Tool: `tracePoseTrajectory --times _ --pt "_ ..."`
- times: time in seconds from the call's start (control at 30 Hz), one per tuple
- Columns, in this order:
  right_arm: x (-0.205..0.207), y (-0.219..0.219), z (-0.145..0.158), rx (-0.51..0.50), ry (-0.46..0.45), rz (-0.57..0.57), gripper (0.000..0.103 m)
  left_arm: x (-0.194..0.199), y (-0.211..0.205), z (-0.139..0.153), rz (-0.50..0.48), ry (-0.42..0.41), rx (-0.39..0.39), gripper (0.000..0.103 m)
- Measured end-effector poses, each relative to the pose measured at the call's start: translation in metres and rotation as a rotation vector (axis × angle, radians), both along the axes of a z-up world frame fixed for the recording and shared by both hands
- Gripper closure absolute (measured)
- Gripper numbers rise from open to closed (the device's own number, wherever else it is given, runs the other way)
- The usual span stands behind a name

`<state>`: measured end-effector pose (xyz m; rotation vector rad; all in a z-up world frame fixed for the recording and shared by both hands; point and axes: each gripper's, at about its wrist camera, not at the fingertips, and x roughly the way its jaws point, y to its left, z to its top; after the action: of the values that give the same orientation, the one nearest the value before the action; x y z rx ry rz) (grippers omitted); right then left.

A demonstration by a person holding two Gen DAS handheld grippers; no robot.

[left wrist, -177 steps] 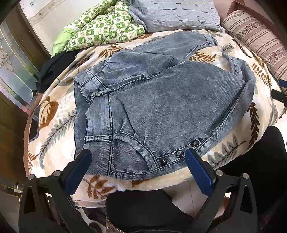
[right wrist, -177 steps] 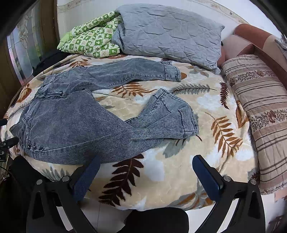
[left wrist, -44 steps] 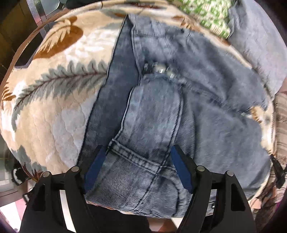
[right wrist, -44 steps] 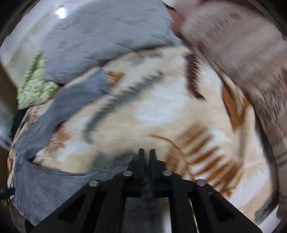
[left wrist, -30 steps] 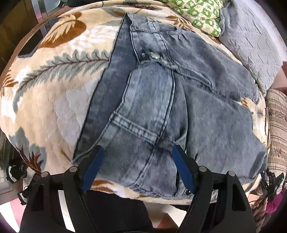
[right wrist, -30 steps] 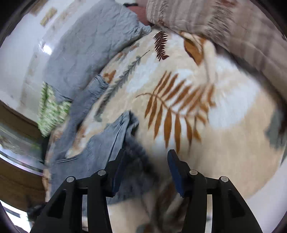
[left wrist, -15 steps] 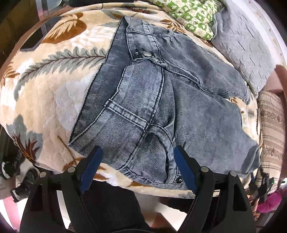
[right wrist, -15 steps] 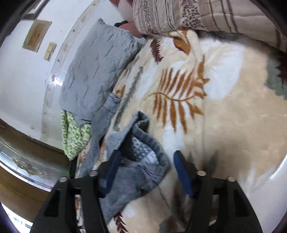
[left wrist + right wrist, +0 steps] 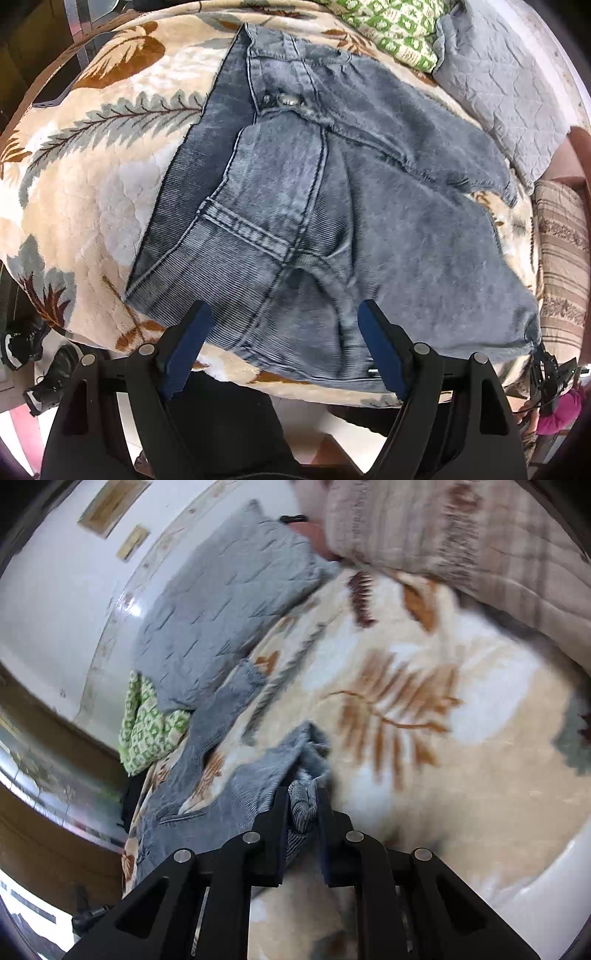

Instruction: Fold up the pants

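Grey-blue denim pants lie spread on a bed with a leaf-print blanket, waistband toward the near edge, legs running to the right. My left gripper hangs open just above the waistband, its blue pads on either side of the cloth without pressing it. In the right wrist view, the hem end of one pant leg is bunched between the jaws of my right gripper, which are closing and pinch the cloth. The other leg stretches away toward the pillows.
A grey quilted pillow and a green checked cover lie at the head of the bed. A striped beige bolster lines the far side. Dark shoes sit on the floor by the bed's left edge.
My right gripper's jaws have come together on the bunched pant-leg hem, which lay loose between them half a second ago. The left gripper stays open over the waistband, barely moved.
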<state>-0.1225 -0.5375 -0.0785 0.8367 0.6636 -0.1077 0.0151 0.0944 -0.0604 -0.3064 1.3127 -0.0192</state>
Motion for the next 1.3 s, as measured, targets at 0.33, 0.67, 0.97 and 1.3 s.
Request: tracePoseTrajectory --times 0.33,0.67,0.97,1.3 --pt "-0.014 -0.015 -0.003 -0.022 0.046 -0.138 0.044 -0.004 0.008 0.009 -0.021 -0.024 -0.003 0.021" --pt "0.094 0.03 -0.019 -0.303 0.313 0.015 0.047 0.011 -0.014 -0.009 -0.069 0.031 0.072 0.019" --pt "0.141 0.018 0.04 -0.319 0.188 0.066 0.043 0.091 0.045 0.038 0.077 -0.06 0.041 0.019" --pt "0.315 0.023 0.02 -0.185 0.183 0.121 0.035 0.173 0.038 0.003 0.11 0.046 0.0 0.019"
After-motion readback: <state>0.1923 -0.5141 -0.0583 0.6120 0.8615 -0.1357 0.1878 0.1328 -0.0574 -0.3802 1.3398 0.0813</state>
